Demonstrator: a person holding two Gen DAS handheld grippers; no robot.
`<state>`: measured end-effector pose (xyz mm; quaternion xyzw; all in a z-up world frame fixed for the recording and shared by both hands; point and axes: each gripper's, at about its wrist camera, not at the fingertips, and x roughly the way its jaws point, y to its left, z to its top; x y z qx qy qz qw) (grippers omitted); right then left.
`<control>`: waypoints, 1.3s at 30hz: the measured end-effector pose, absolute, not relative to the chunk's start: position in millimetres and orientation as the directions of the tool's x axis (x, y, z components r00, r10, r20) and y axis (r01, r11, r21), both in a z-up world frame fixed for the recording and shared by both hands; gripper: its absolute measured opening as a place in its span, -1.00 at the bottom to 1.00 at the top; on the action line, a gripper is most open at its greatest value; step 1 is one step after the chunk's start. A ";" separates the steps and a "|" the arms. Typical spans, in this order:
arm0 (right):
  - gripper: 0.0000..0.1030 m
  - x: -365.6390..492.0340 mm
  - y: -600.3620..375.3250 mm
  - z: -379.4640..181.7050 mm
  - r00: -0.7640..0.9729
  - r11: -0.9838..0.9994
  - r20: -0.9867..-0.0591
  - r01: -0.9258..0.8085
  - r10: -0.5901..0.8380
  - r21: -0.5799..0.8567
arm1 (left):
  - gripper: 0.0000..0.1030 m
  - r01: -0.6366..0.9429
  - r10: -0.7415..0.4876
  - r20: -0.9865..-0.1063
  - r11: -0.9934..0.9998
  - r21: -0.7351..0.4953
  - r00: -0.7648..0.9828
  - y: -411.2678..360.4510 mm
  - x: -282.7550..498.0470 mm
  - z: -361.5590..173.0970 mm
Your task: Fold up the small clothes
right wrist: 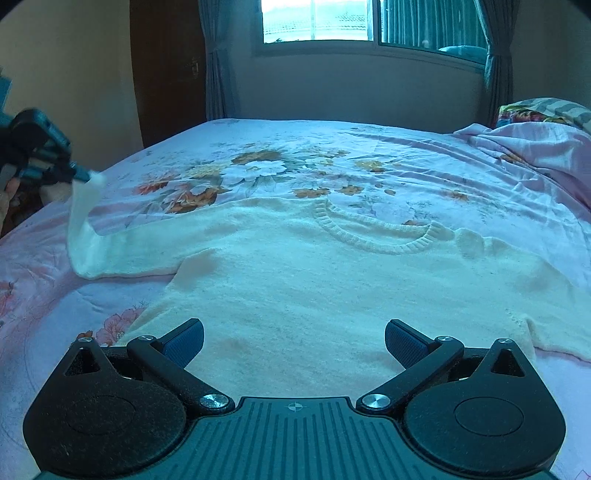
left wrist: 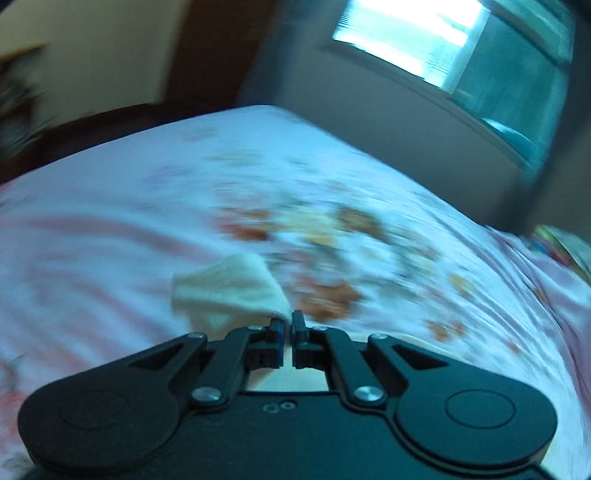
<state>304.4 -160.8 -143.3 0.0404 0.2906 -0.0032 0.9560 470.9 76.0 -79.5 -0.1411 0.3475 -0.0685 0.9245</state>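
Observation:
A cream knit sweater [right wrist: 314, 280] lies flat on the bed, neckline [right wrist: 373, 230] toward the window. My left gripper [left wrist: 288, 325] is shut on the cuff of its left sleeve [left wrist: 229, 288]. In the right wrist view the left gripper [right wrist: 83, 175] holds that sleeve [right wrist: 86, 229] lifted above the bed at the far left. My right gripper [right wrist: 293, 341] is open and empty, low over the sweater's lower body. The left wrist view is motion-blurred.
The bed carries a pink floral sheet [right wrist: 258, 166]. A bunched pink blanket and colourful pillow [right wrist: 535, 122] sit at the right. A window [right wrist: 317, 22] with curtains and a dark wooden door [right wrist: 166, 70] stand beyond the bed.

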 end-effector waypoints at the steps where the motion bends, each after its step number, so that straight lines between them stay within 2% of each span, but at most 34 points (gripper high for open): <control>1: 1.00 301.1 -166.5 -142.4 0.832 0.996 -0.554 0.040 0.012 0.082 | -0.97 0.108 -0.285 -0.620 0.945 -0.307 0.731 46.1 466.0 -75.1; 6: 1.00 283.0 -199.4 -141.4 0.827 0.990 -0.561 0.115 -0.049 0.083 | -0.97 0.444 -0.523 -0.675 0.841 -0.309 0.521 -85.2 425.8 -95.0; 10: 1.00 266.8 -231.0 -147.6 0.808 0.982 -0.584 0.166 -0.080 0.094 | -0.96 0.577 -0.550 -0.775 0.758 -0.305 0.312 -140.1 390.5 -142.9; 13: 1.00 260.1 -251.1 -154.3 0.788 0.974 -0.614 0.174 -0.050 0.144 | -0.88 0.547 -0.548 -0.793 0.763 -0.345 0.264 -124.3 380.0 -155.8; 15: 1.00 260.0 -257.7 -157.4 0.781 0.969 -0.624 0.171 -0.024 0.176 | -0.73 0.518 -0.561 -0.773 0.774 -0.364 0.295 -104.9 375.4 -144.9; 17: 1.00 264.2 -257.9 -158.2 0.782 0.968 -0.623 0.167 -0.013 0.189 | -0.66 0.491 -0.564 -0.748 0.790 -0.367 0.349 -87.9 373.7 -128.5; 19: 1.00 271.2 -252.2 -156.0 0.786 0.968 -0.618 0.152 0.003 0.199 | -0.66 0.446 -0.527 -0.737 0.829 -0.337 0.424 -70.8 376.6 -116.8; 23: 0.99 295.7 -225.8 -147.3 0.803 0.974 -0.595 0.098 0.044 0.204 | -0.66 0.341 -0.376 -0.764 0.915 -0.216 0.524 -45.9 390.3 -116.2; 26: 0.99 318.8 -201.4 -145.1 0.807 0.986 -0.590 0.065 0.040 0.155 | -0.66 0.283 -0.350 -0.773 0.931 -0.229 0.529 -26.7 391.4 -123.4; 27: 0.89 326.5 -194.4 -145.4 0.807 0.988 -0.590 0.055 0.040 0.142 | -0.66 0.270 -0.341 -0.776 0.936 -0.226 0.530 -20.7 390.6 -125.6; 28: 0.34 334.7 -187.8 -146.7 0.805 0.992 -0.592 0.051 0.030 0.120 | -0.66 0.263 -0.330 -0.780 0.940 -0.218 0.532 -17.1 388.5 -128.1; 30: -0.24 351.8 -180.8 -153.1 0.783 0.994 -0.623 0.073 -0.004 0.085 | -0.66 0.256 -0.327 -0.787 0.941 -0.221 0.524 -10.0 385.6 -133.3; 35: -0.24 364.4 -191.9 -164.7 0.751 0.989 -0.659 0.124 -0.040 0.081 | -0.66 0.255 -0.320 -0.786 0.943 -0.212 0.529 -6.5 381.4 -140.6; 36: -0.52 360.5 -198.9 -164.2 0.756 0.986 -0.654 0.129 -0.026 0.110 | -0.66 0.258 -0.319 -0.786 0.943 -0.209 0.530 -7.8 380.9 -142.1; 37: -0.96 355.6 -207.1 -163.4 0.759 0.979 -0.651 0.142 -0.013 0.145 | -0.66 0.259 -0.320 -0.785 0.943 -0.209 0.530 -9.1 380.6 -143.8; 39: -0.95 343.1 -222.3 -160.1 0.767 0.965 -0.641 0.180 -0.016 0.192 | -0.66 0.260 -0.322 -0.787 0.942 -0.212 0.526 -12.5 380.3 -147.7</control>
